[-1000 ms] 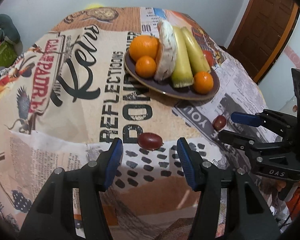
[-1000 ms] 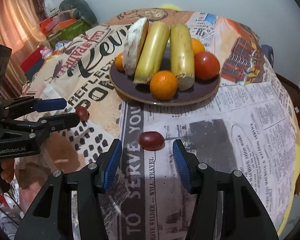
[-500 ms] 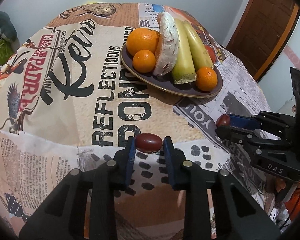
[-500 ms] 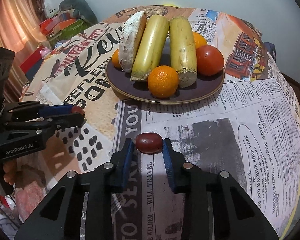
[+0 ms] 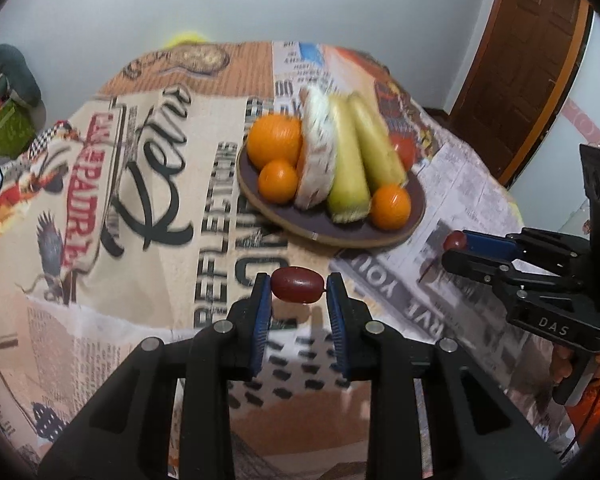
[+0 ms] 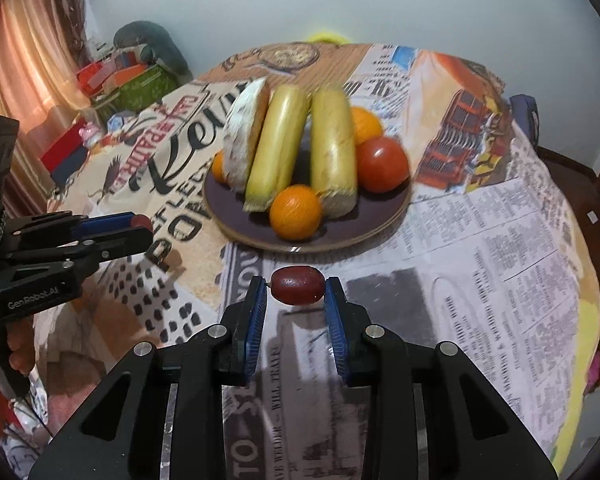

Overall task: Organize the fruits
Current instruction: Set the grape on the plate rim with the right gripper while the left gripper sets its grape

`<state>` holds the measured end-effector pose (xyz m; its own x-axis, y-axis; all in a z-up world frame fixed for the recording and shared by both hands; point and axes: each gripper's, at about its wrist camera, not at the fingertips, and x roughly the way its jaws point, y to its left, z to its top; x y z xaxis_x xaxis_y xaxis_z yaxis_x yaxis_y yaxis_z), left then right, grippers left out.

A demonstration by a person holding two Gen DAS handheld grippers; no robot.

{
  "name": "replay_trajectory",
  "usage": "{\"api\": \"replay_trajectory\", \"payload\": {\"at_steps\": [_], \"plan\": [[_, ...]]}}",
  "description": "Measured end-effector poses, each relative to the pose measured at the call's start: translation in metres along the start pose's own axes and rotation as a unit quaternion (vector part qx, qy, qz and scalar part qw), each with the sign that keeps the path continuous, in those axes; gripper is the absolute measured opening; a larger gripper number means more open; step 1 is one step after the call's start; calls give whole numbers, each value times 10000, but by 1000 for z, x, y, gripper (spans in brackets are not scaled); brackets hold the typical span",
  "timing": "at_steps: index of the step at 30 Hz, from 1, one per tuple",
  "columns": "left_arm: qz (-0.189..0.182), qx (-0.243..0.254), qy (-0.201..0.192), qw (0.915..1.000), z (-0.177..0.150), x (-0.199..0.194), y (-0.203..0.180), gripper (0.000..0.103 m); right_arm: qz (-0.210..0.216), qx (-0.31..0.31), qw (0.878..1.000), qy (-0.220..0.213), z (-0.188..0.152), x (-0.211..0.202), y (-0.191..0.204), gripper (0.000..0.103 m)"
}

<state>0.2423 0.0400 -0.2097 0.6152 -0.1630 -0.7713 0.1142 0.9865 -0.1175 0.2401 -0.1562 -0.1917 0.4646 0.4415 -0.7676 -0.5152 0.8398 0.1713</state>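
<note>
My left gripper (image 5: 298,290) is shut on a small dark red oval fruit (image 5: 297,284) and holds it above the tablecloth, in front of the plate. My right gripper (image 6: 297,292) is shut on a second dark red oval fruit (image 6: 297,285), also lifted near the plate's front rim. The brown plate (image 5: 332,234) holds oranges (image 5: 274,141), two yellow-green fruits (image 5: 348,168), a white speckled fruit (image 5: 318,152) and a tomato (image 6: 382,164). The right gripper shows in the left wrist view (image 5: 454,246); the left gripper shows in the right wrist view (image 6: 144,228).
The round table is covered with a printed newspaper-style cloth (image 5: 140,200). A wooden door (image 5: 520,60) stands at the right. Boxes and clutter (image 6: 120,80) lie beyond the table's left edge by a curtain (image 6: 20,60).
Both grippers closed on the red fruits that lay on the cloth and have lifted them off the table toward the plate.
</note>
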Motion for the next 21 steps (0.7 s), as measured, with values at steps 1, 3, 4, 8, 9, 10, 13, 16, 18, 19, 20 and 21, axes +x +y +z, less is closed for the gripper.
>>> {"api": "replay_trajectory", "payload": {"at_steps": [1, 3, 4, 8, 9, 10, 13, 16, 18, 19, 20, 21], "plan": [[-14, 0, -49, 10000, 4, -2, -2, 28, -16, 21, 10000, -42, 2, -2, -2, 27], [-30, 3, -144, 9999, 11, -4, -6, 28, -56, 66, 9999, -134, 7, -7, -7, 27], [-29, 9, -183, 9998, 14, -5, -8, 28, -76, 81, 9998, -173, 9, -9, -9, 27], [-71, 38, -331, 9994, 24, -8, -15, 28, -152, 100, 9994, -281, 16, -13, -18, 27], [-75, 37, -356, 9993, 26, -8, -17, 28, -173, 100, 9994, -299, 18, -13, -20, 27], [-81, 31, -369, 9993, 28, -7, -17, 28, -180, 98, 9993, -308, 19, -13, -22, 27], [-123, 2, -389, 9992, 32, -2, -19, 28, -199, 128, 9991, -341, 23, -11, -28, 27], [-107, -11, -374, 9992, 36, 6, -20, 28, -225, 159, 9990, -355, 27, -8, -34, 27], [-99, -31, -340, 9994, 37, 12, -20, 28, -228, 186, 9989, -352, 29, -5, -38, 27], [-102, -46, -311, 9995, 38, 16, -20, 28, -234, 191, 9989, -348, 30, -3, -40, 27], [-103, -53, -290, 9995, 37, 18, -20, 28, -240, 193, 9990, -338, 31, 0, -41, 27], [-94, -60, -257, 9996, 38, 22, -20, 28, -242, 195, 9990, -326, 31, 1, -42, 27]]}}
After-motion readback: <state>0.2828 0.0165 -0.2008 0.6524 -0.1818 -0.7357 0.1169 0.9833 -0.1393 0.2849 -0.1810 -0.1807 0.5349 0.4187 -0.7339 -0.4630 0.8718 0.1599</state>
